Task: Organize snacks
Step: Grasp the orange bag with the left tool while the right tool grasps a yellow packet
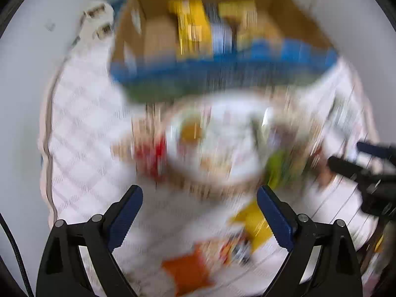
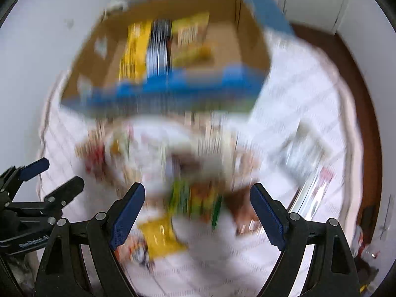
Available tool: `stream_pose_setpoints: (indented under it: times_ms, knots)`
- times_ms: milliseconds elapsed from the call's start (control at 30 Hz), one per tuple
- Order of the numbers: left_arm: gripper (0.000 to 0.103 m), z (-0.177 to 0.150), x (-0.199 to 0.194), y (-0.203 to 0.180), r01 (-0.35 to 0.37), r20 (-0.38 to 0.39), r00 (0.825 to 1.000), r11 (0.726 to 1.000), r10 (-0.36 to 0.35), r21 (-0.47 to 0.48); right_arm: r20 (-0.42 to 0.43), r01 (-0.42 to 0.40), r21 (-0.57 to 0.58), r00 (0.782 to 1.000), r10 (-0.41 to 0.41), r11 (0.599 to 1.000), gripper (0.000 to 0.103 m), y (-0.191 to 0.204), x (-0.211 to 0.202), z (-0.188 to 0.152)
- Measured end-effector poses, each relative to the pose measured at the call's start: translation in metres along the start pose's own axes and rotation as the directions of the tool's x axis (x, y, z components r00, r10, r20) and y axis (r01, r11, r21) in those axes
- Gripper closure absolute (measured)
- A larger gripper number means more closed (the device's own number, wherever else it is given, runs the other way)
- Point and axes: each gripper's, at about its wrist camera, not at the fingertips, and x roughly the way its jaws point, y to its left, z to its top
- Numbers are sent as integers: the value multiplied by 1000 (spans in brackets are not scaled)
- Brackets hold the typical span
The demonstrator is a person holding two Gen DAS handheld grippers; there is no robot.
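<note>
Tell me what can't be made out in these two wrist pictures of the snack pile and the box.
- Loose snack packets on the white quilted cloth: motion blur in both views hides their labels and number.
- Packages standing in the brown cardboard box with blue front: yellow and striped, print unreadable from blur.
- Left gripper and right gripper: open, empty; arms cut off by bottom edges.

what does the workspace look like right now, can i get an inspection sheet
surface: white quilted cover, bare patches between the snacks
job's things: cardboard box open, yellow packets inside; loose snack packets heaped in front, too blurred to identify
clutter: white power strip left of the box
grippers: left gripper open, empty; right gripper open, empty
cables: black cable at the left wrist view's edge
surroundings: pale wall, brown floor
</note>
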Motion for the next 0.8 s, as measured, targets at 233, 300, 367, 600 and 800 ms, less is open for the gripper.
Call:
stream_pose_setpoints:
  times_ms: [233, 300, 367, 600, 800]
  knots:
    - [9, -86, 70, 23, 13, -281, 959, 996, -39, -93, -185, -83, 34, 979, 88, 996, 14, 12, 74, -58]
    - [9, -105, 84, 30, 11, -333, 941, 990, -57, -138, -213, -90, 23, 973, 93, 996, 17, 22, 90, -66]
    - [9, -117, 95, 37, 17, -363, 928, 983, -84, -184, -232, -92, 8, 968, 91, 996, 20, 31, 103, -71]
    - [9, -134, 127, 55, 18, -391, 910, 958, -134, -285, -300, -79, -61, 952, 57, 995, 26, 61, 144, -73]
    - [47, -137, 134, 66, 41, -365, 914, 936, -177, -350, -332, -40, -127, 943, -5, 991, 50, 78, 163, -84]
